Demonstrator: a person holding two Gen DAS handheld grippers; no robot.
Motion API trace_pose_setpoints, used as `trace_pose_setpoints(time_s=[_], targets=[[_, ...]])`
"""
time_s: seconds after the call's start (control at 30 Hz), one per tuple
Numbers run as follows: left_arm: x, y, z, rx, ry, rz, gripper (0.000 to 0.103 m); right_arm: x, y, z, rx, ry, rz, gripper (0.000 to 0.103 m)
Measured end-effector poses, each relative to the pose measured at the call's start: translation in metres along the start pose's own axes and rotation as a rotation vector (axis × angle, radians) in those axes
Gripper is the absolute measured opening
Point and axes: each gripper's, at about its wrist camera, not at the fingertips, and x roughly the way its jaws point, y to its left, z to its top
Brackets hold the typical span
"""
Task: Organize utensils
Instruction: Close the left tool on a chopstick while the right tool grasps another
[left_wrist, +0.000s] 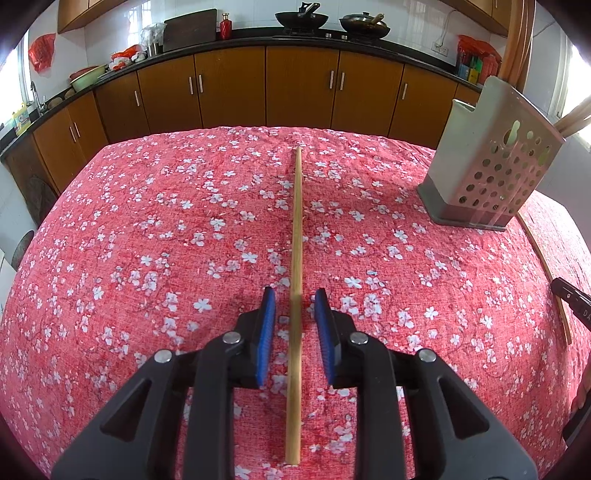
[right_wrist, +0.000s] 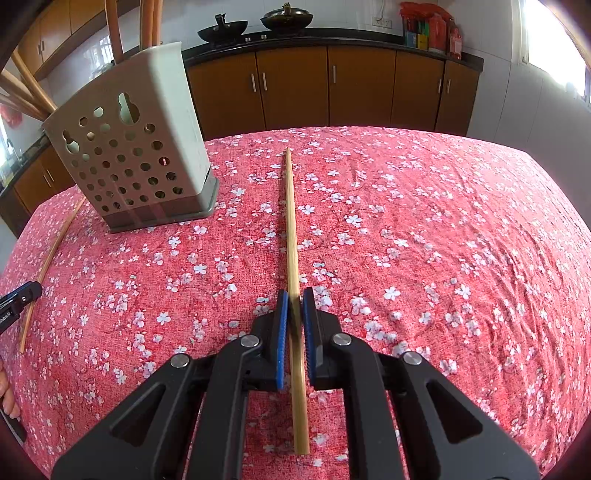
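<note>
My left gripper (left_wrist: 295, 295) is open, its blue pads standing apart on either side of a wooden chopstick (left_wrist: 297, 221) that lies along the red floral tablecloth (left_wrist: 147, 240) without touching them. My right gripper (right_wrist: 295, 295) is shut on a second chopstick (right_wrist: 291, 221), with both pads pressed against it. A pale perforated utensil holder (left_wrist: 491, 173) stands at the right in the left wrist view. In the right wrist view the holder (right_wrist: 136, 147) is at the left, with several wooden sticks rising from it. Each view also catches the other chopstick (right_wrist: 48, 258) at its side edge.
Brown cabinets (left_wrist: 295, 85) under a dark counter with two woks (left_wrist: 301, 18) lie beyond the table's far edge. A person's hand (right_wrist: 5, 395) shows at the left border of the right wrist view. The cloth-covered table (right_wrist: 461, 240) stretches wide to the right of the held chopstick.
</note>
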Motion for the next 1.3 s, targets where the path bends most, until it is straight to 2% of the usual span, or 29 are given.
trace_pose_setpoints(time_s=[1.2, 1.3], targets=[[0.001, -0.0011, 0.0002, -0.002, 0.0, -0.01, 0.025, -0.0007, -0.0001, -0.0001, 0.003, -0.002, 0.002, 0.01], [-0.003, -0.0037, -0.0034, 0.024, 0.004, 0.014, 0.025, -0.0029, -0.0013, -0.0019, 0.015, -0.002, 0.014, 0.01]])
